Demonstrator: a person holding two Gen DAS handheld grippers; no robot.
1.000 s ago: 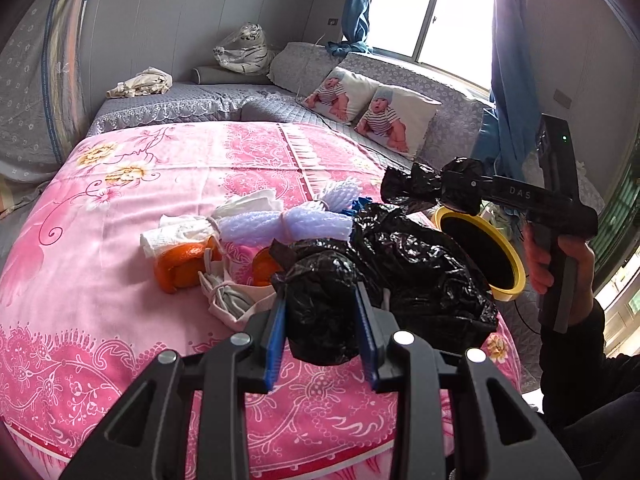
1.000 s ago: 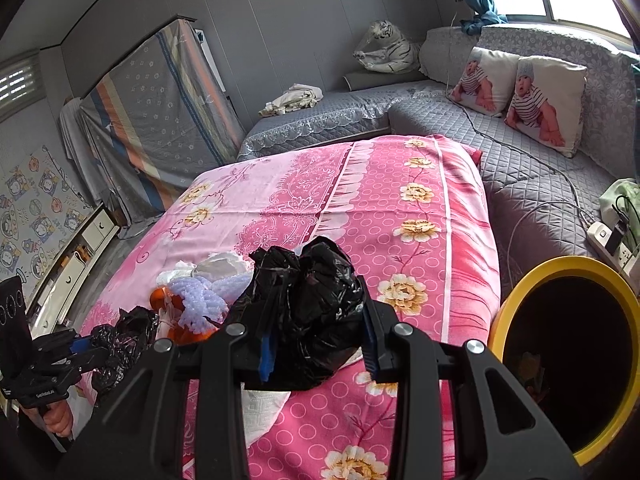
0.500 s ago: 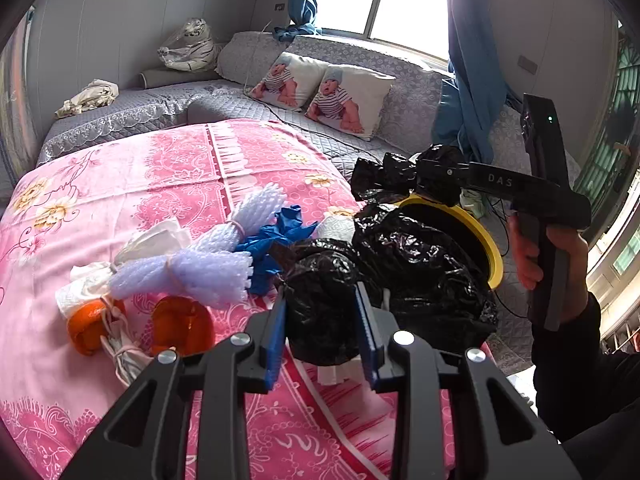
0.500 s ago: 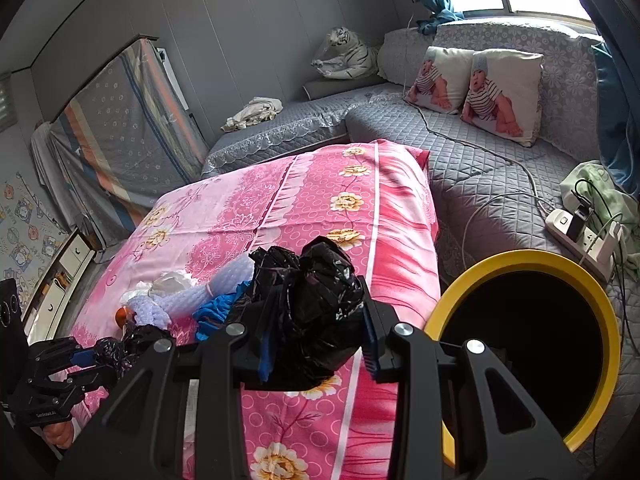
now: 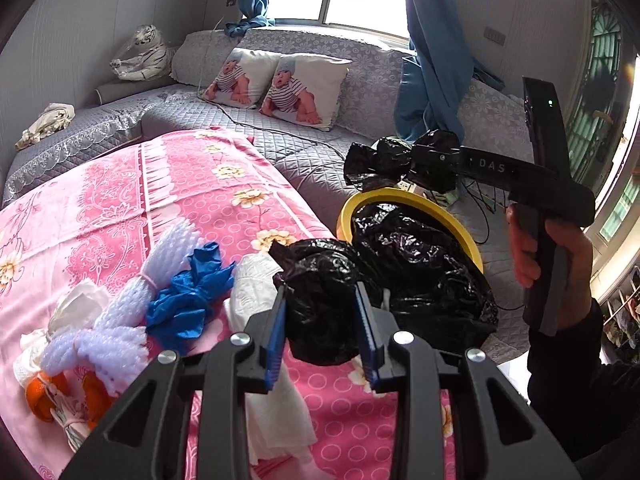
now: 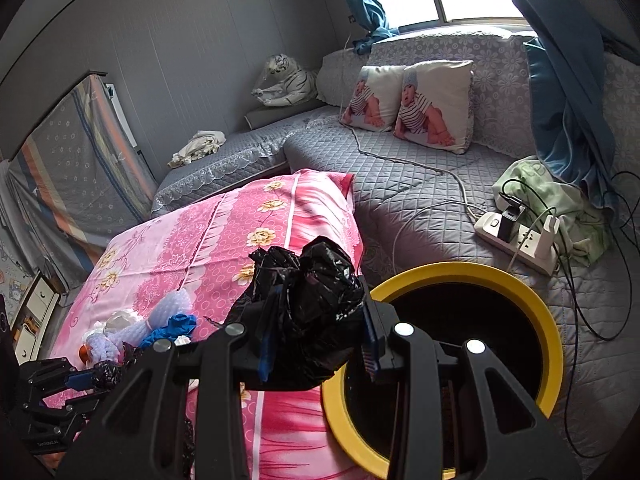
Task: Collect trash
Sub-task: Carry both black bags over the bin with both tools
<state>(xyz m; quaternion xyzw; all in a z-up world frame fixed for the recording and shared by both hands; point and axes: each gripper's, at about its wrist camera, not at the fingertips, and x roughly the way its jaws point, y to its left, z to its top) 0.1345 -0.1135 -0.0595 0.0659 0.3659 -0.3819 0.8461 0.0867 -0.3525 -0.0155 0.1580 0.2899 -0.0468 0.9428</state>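
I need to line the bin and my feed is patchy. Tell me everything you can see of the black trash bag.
The black trash bag is thin, glossy, crinkled plastic. The left hand-held gripper is shut on one bunched part of it, the right hand-held gripper on another. The bag hangs stretched between them, its middle sagging in front of the yellow-rimmed bin beside the pink bedspread. I cannot tell whether its mouth is open.

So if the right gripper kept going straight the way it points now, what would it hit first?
Likely nothing but the gray couch beyond. The right gripper, shut on the black bag, points past the pink blanket's edge, with the yellow bin below and right. Depth is unclear.
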